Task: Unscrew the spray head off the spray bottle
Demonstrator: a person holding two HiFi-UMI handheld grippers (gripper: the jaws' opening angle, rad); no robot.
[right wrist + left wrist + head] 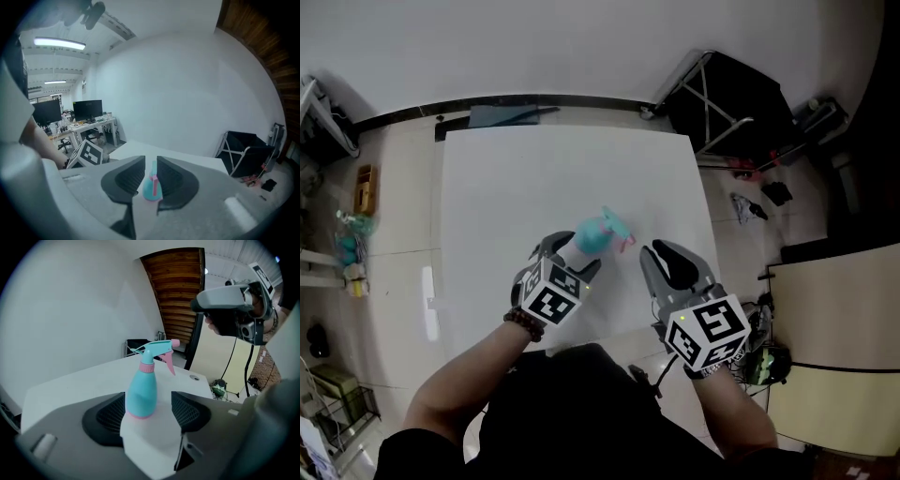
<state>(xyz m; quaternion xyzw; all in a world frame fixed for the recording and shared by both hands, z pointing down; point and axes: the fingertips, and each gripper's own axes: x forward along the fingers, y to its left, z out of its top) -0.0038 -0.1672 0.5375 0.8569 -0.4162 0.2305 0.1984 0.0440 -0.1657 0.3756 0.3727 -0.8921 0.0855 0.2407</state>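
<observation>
Spray bottle (140,392) upright, spray head (157,350) on
It stands on the white table (534,178) between my left gripper's (149,409) parted jaws (no squeeze yet). I'd clamp its body low, then bring the right gripper (149,176), off to the bottle's side, narrowly open and empty, onto the head.

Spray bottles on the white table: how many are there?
1. The teal spray bottle stands upright on the white table, between the open jaws of the left gripper. No other shows, though the table's near edge is partly hidden.
</observation>
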